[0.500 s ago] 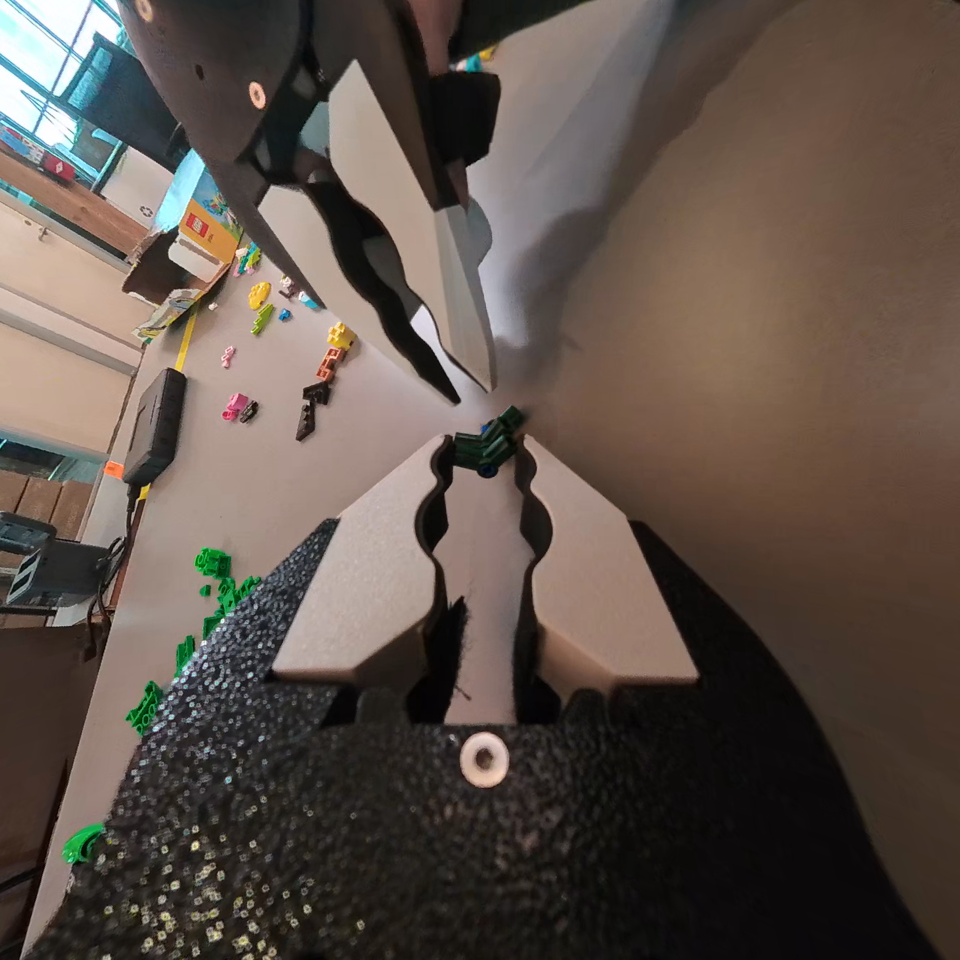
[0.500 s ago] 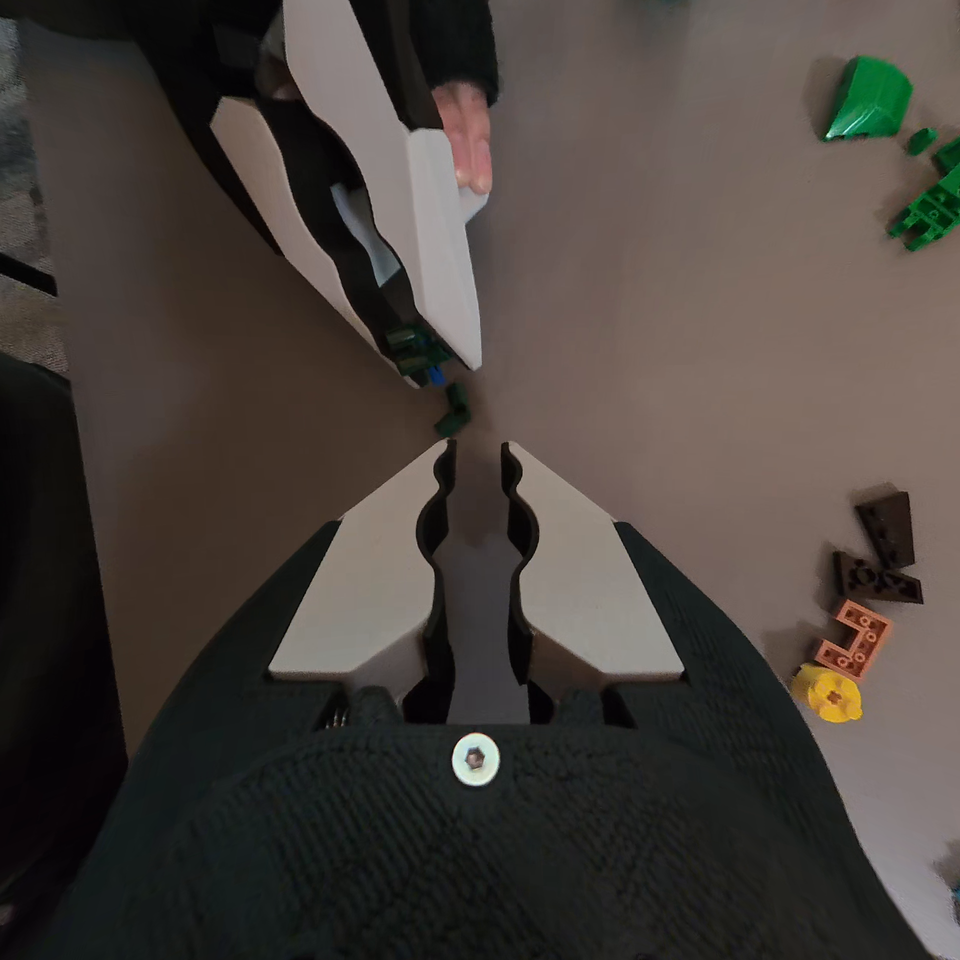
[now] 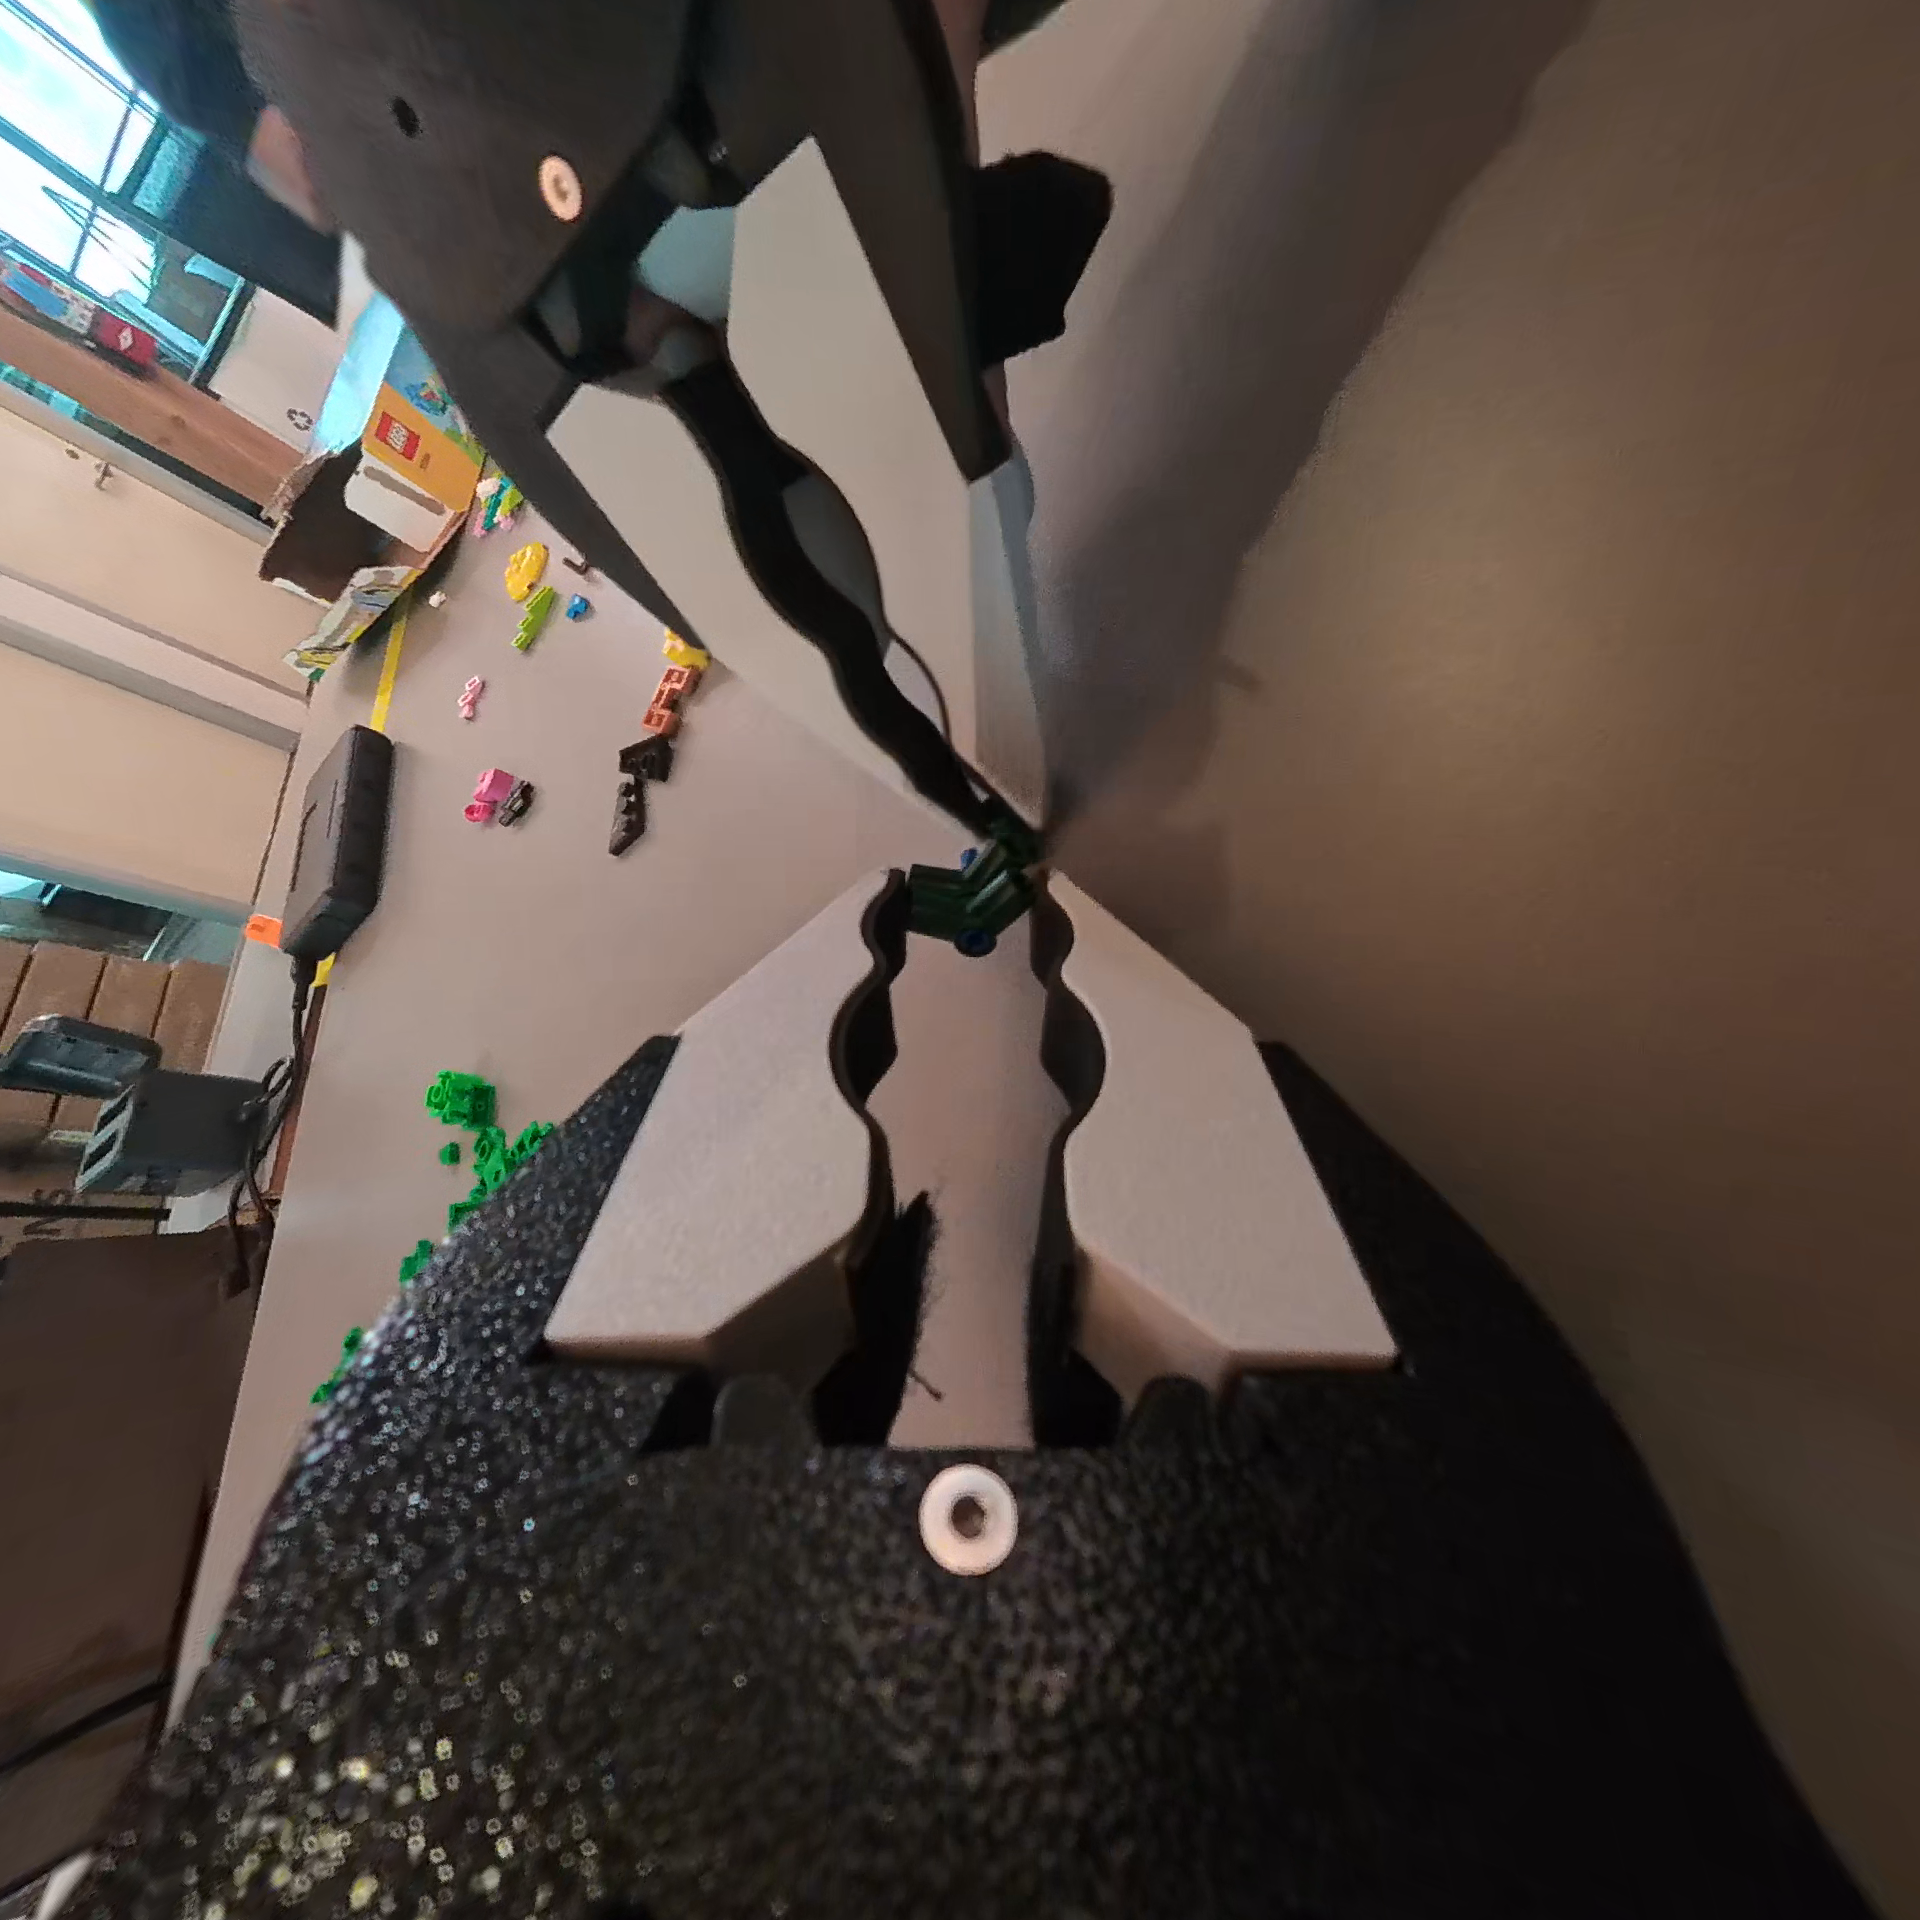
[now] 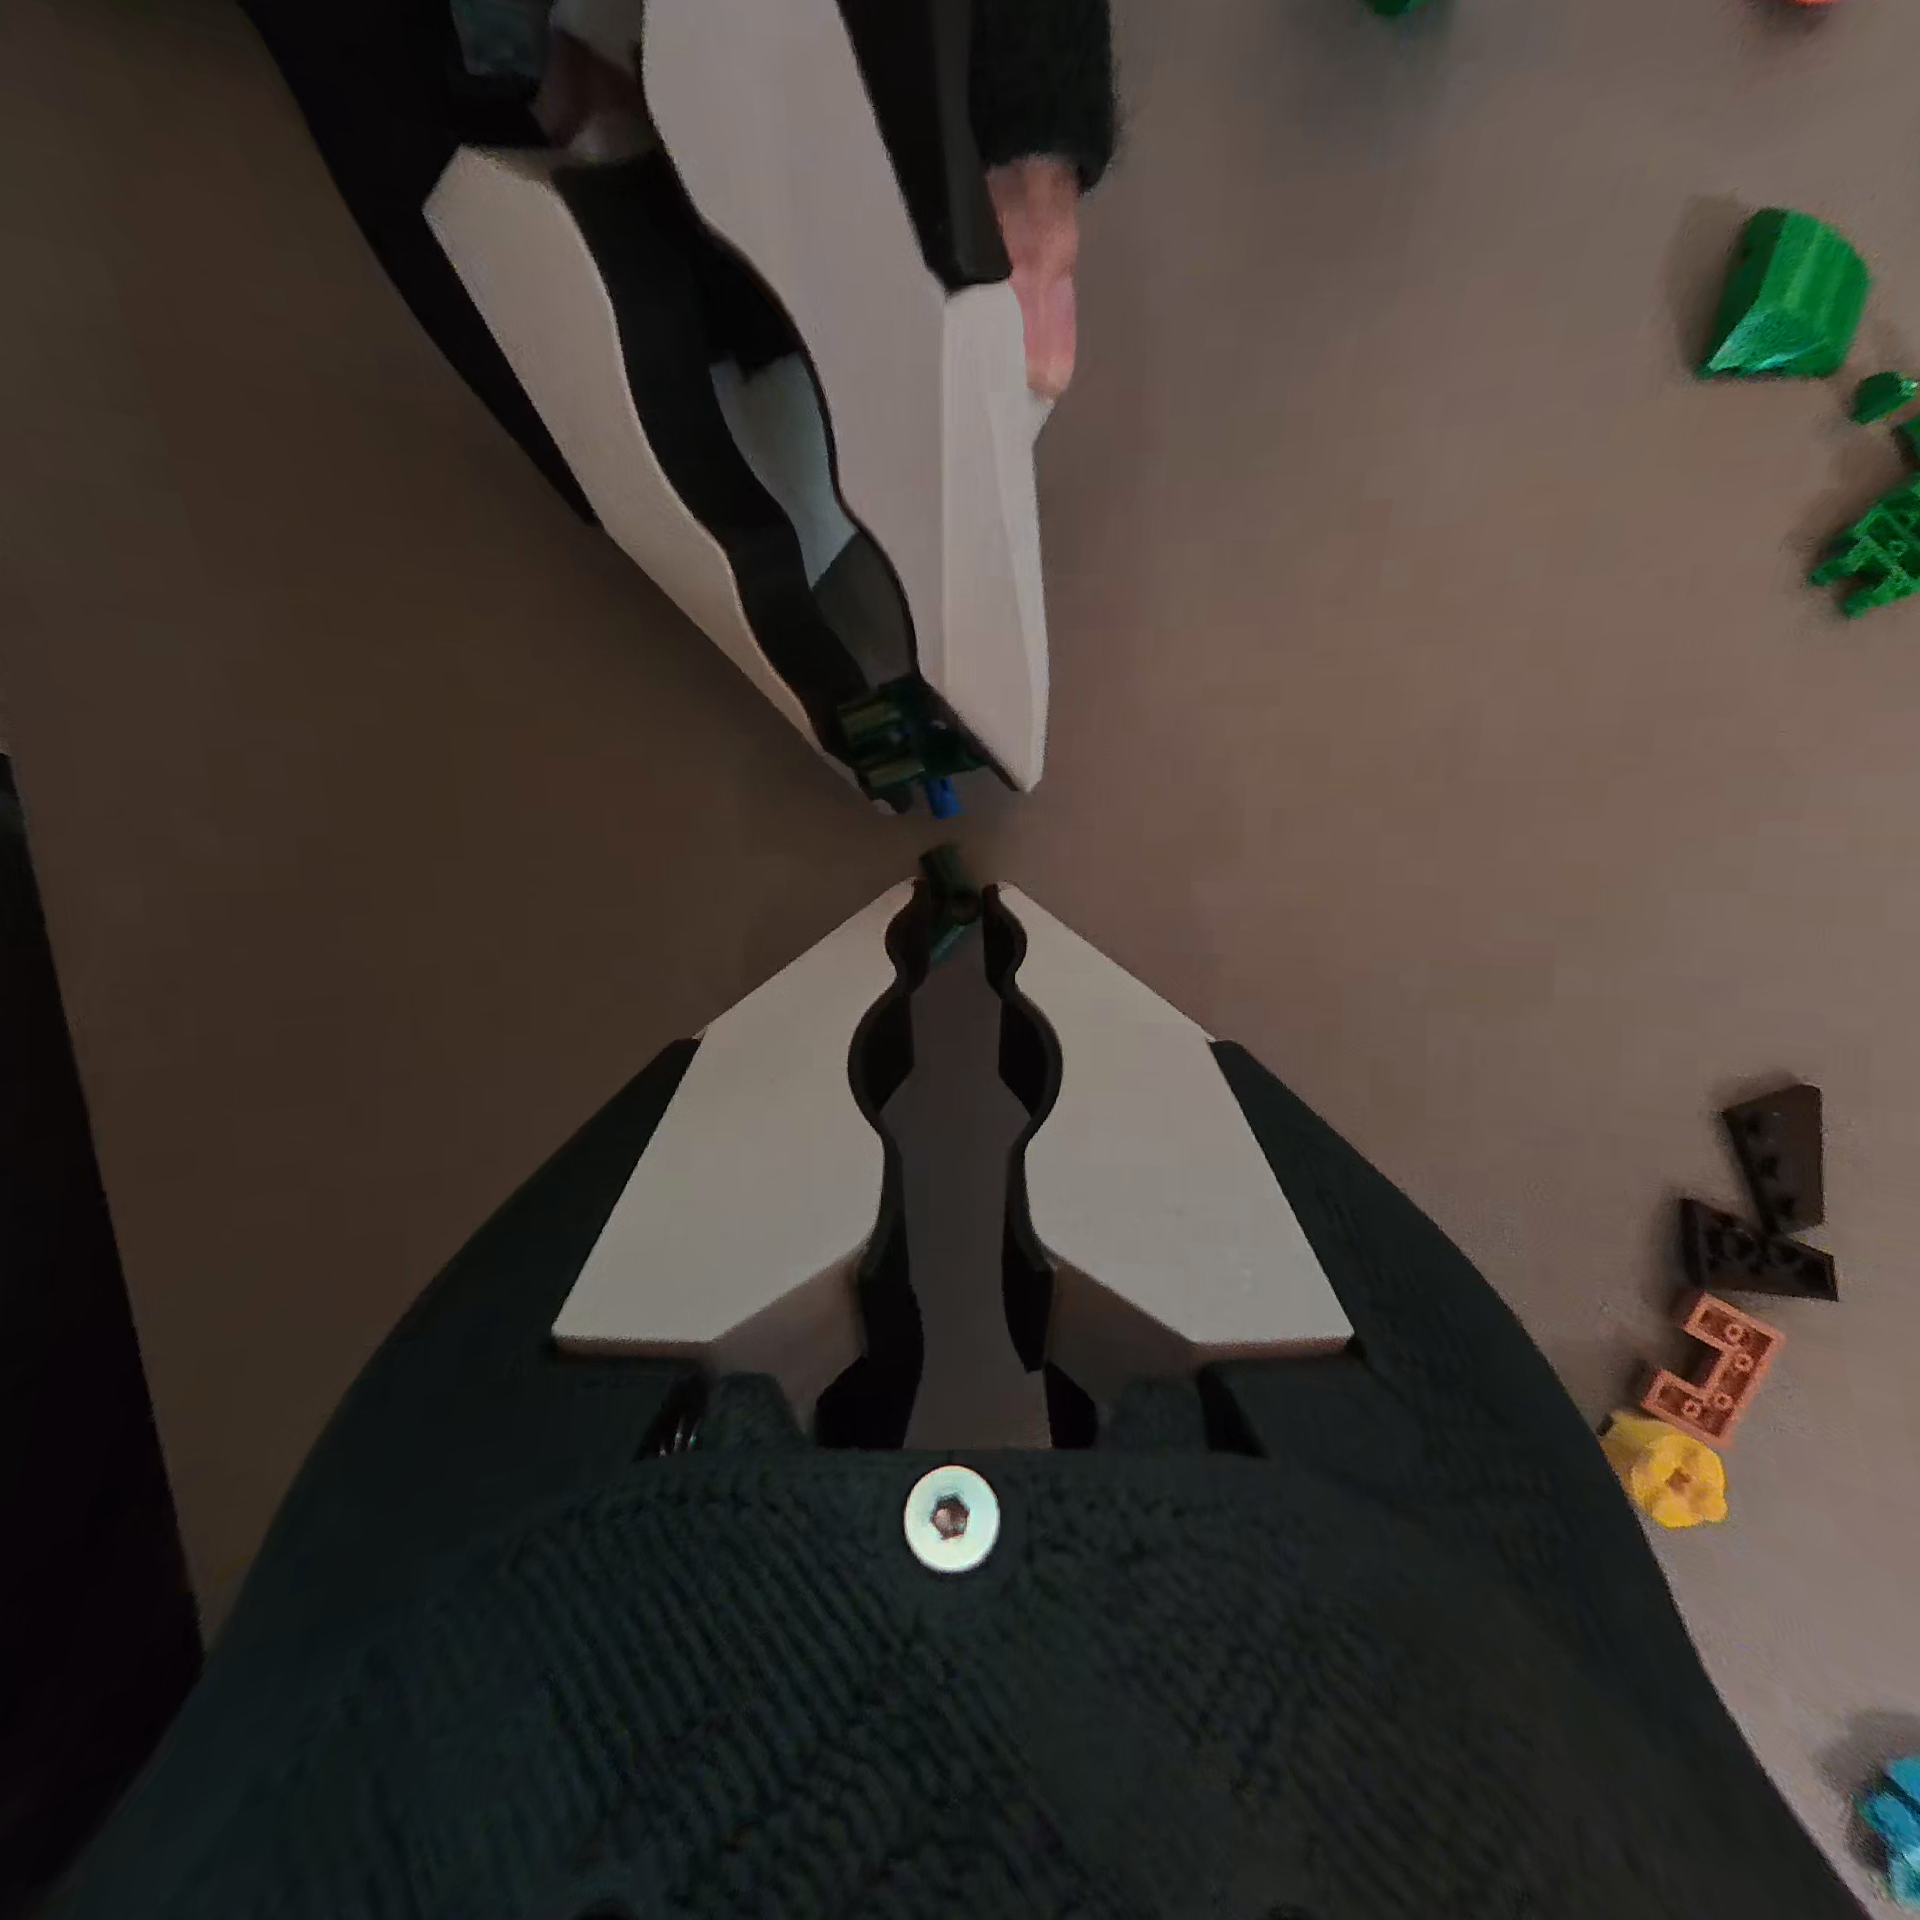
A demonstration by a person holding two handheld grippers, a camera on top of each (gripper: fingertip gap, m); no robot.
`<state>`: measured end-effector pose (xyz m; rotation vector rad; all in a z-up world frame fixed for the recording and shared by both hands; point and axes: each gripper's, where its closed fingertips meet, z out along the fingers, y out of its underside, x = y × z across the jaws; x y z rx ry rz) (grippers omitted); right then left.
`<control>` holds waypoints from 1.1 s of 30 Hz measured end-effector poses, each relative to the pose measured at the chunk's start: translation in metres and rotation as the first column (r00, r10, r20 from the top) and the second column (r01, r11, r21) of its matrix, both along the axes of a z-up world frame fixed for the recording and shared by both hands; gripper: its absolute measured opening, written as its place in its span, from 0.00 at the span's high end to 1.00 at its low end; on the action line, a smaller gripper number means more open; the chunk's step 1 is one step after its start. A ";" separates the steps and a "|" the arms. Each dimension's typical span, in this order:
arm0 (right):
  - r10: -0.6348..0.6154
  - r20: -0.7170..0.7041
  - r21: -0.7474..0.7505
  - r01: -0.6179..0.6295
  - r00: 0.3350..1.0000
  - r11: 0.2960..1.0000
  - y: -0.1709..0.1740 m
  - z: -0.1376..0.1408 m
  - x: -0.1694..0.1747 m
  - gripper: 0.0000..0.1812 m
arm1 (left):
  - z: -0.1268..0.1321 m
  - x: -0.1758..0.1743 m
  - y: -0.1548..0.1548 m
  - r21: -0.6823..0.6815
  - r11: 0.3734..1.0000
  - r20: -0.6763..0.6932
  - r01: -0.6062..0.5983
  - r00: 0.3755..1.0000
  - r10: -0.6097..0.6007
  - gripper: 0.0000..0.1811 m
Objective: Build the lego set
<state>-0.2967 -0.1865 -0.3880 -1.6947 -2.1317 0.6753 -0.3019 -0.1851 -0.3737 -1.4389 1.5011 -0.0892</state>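
Between the tips of the left gripper (image 3: pixel 966 896) a small dark green lego assembly (image 3: pixel 961 896) with a blue pin is sitting pinched, the fingers closing on it from both sides. Facing it tip to tip, the right gripper (image 4: pixel 951 902) is nipping a single small dark green piece (image 4: pixel 945 894) in a narrow gap, just short of the assembly across from it. Both are hanging low over the grey table (image 4: pixel 1403 779). Off to the side, the right wrist view is showing two black wedge plates (image 4: pixel 1771 1195), one brown angled plate (image 4: pixel 1714 1363) and one yellow round piece (image 4: pixel 1668 1477), with bright green pieces (image 4: pixel 1787 296) farther up. Only the left wrist view is taking in the far end of the table: a lego box (image 3: pixel 416 447), pink pieces (image 3: pixel 488 795), lime pieces (image 3: pixel 535 613) and a black power adapter (image 3: pixel 343 842). Only the right wrist view is showing a bare hand (image 4: pixel 1039 281) on the left gripper.
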 end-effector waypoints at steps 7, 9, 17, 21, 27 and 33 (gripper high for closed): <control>-0.357 -0.465 -0.608 0.001 0.810 0.794 0.028 0.077 -0.027 0.96 | 0.055 -0.025 0.024 0.021 0.988 0.369 -0.153 0.920 0.134 0.88; -0.479 -0.499 -0.787 -0.147 0.723 0.599 0.034 0.106 -0.024 0.97 | 0.072 -0.028 0.022 0.049 0.987 0.449 -0.155 0.886 0.117 0.88; -0.502 -0.549 -0.830 -0.364 0.669 0.422 0.016 0.125 -0.029 0.97 | 0.102 -0.025 0.015 0.184 0.958 0.534 -0.221 0.840 0.091 0.88; -0.507 -0.550 -0.830 -0.365 0.664 0.422 0.013 0.120 -0.034 0.97 | 0.098 -0.023 0.015 0.193 0.958 0.509 -0.213 0.856 0.087 0.88; -0.513 -0.527 -0.842 -0.336 0.677 0.422 0.015 0.116 -0.036 0.97 | 0.094 -0.025 0.017 0.218 0.951 0.469 -0.218 0.878 0.094 0.88; -0.499 -0.544 -0.814 -0.280 0.675 0.508 0.014 0.109 -0.039 0.97 | 0.093 -0.024 0.016 0.218 0.954 0.465 -0.204 0.882 0.082 0.88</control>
